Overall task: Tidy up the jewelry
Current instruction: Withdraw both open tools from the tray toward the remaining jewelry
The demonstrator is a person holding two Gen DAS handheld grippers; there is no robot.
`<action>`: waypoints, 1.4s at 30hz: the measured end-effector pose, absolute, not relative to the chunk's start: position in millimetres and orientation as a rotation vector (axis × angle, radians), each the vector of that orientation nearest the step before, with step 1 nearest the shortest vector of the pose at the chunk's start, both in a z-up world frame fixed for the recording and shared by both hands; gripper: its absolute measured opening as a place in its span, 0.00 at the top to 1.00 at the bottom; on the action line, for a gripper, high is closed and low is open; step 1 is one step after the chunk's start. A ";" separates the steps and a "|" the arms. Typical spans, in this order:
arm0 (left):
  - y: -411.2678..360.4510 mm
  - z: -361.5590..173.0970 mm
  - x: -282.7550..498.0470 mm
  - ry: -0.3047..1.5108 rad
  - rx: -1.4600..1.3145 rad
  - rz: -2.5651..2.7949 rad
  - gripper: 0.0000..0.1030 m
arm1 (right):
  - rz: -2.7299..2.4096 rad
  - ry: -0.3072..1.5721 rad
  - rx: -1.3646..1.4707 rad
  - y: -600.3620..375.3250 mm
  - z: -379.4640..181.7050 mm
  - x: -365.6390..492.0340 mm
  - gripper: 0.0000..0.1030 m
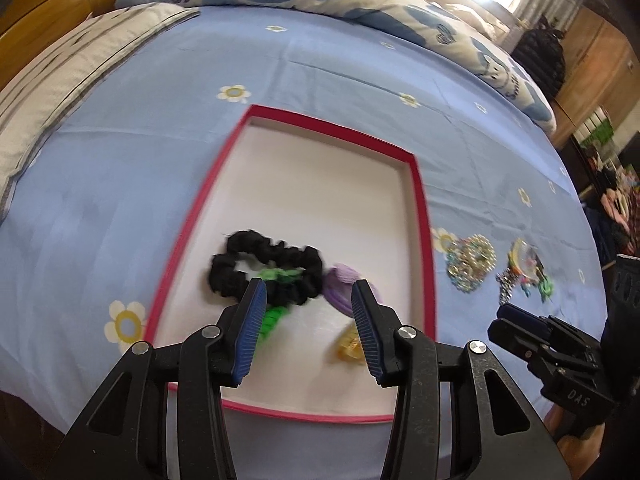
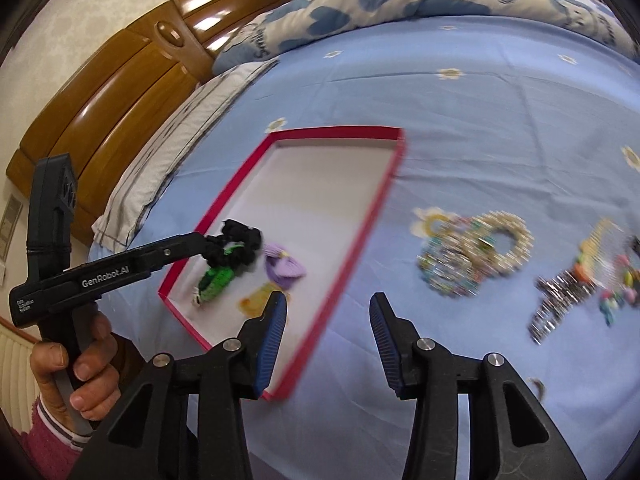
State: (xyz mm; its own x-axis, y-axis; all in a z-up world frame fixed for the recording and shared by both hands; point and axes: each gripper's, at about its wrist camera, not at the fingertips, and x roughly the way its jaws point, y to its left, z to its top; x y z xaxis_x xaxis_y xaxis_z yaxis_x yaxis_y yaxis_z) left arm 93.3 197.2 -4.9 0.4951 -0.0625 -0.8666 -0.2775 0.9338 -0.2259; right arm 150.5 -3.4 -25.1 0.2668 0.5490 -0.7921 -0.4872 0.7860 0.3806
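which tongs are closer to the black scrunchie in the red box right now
Left. The left tongs hang open right over the black scrunchie inside the red box; the right tongs sit open over the box's near right edge, farther off.

"GenRobot.AI" on left gripper (image 2: 208,242), "DAS" on right gripper (image 1: 508,318)

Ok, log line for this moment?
left claw: open, over tray | right claw: open, empty | tray: black scrunchie | bed: bracelets

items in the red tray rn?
4. Black scrunchie at the tray's near end, green piece partly under it, purple one to its right, yellow-orange one nearest. Blurred; smaller pieces could be hidden.
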 end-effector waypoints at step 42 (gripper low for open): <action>18.5 -20.9 161.1 1.128 -0.092 -0.196 0.58 | 0.248 1.029 0.286 -219.7 -41.0 158.8 0.55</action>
